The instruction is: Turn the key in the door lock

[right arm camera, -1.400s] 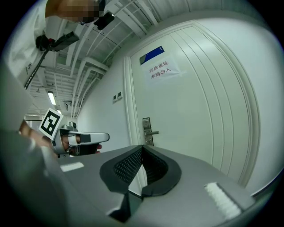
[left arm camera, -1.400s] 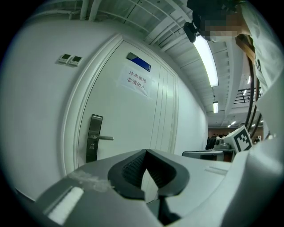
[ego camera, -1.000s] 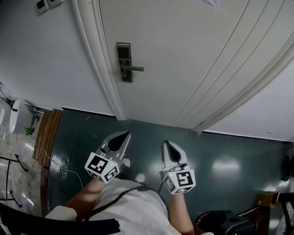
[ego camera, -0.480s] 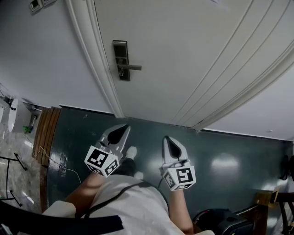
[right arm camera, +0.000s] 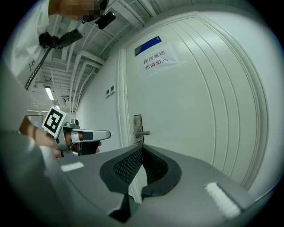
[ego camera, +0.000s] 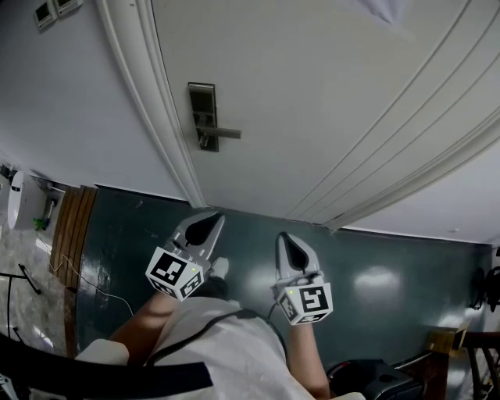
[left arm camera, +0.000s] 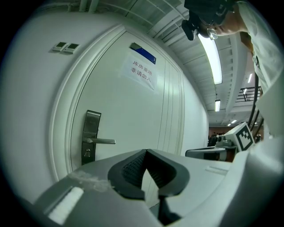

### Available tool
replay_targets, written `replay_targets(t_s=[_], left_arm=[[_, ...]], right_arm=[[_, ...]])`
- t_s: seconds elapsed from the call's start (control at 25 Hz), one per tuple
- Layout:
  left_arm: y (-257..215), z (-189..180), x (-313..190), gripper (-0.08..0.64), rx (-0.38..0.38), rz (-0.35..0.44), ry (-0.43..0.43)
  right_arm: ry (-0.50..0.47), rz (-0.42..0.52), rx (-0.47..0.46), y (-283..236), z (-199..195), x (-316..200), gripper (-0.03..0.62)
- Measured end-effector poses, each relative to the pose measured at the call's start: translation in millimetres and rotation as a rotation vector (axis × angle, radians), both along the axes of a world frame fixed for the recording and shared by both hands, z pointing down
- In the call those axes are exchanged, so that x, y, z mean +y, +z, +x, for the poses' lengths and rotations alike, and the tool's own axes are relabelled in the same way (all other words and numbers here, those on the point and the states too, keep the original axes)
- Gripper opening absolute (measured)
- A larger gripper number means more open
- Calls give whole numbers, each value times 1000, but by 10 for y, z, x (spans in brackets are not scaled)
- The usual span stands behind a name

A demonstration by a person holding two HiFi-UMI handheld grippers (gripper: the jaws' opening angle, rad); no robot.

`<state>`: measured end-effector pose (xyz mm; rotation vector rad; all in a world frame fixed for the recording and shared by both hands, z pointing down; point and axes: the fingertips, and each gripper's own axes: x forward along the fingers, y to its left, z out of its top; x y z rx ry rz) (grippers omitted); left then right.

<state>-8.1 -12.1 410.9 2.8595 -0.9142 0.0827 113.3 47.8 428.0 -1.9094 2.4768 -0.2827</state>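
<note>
A white door (ego camera: 312,94) carries a steel lock plate (ego camera: 203,114) with a lever handle (ego camera: 221,133). In the left gripper view the lock plate (left arm camera: 91,133) stands ahead at the left, with a small keyhole part (left arm camera: 87,153) under the lever; I cannot make out a key. The right gripper view shows the plate (right arm camera: 138,126) straight beyond the jaw tips. My left gripper (ego camera: 208,223) and right gripper (ego camera: 286,242) hang side by side over the floor, well short of the door. Both are shut with nothing in them.
The moulded door frame (ego camera: 148,101) runs left of the lock. Wall switches (ego camera: 48,9) sit further left. A paper notice (left arm camera: 141,73) is stuck high on the door. The floor (ego camera: 391,273) is dark green, with a wooden strip (ego camera: 69,226) and a thin cable (ego camera: 101,293) at left.
The person has stepped towards the door: both grippers have advanced together and the door fills more of the head view. Both jaws stayed shut.
</note>
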Motion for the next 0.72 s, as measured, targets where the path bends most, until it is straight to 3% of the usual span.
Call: replay_targets(t_s=[0.32, 0.72], left_arm=[[63, -135, -643, 5, -91, 51, -26], [227, -273, -1378, 23, -124, 69, 5]], right_arm=[[-5, 0, 21, -96, -109, -606, 8], [1, -7, 45, -89, -314, -1366, 9]])
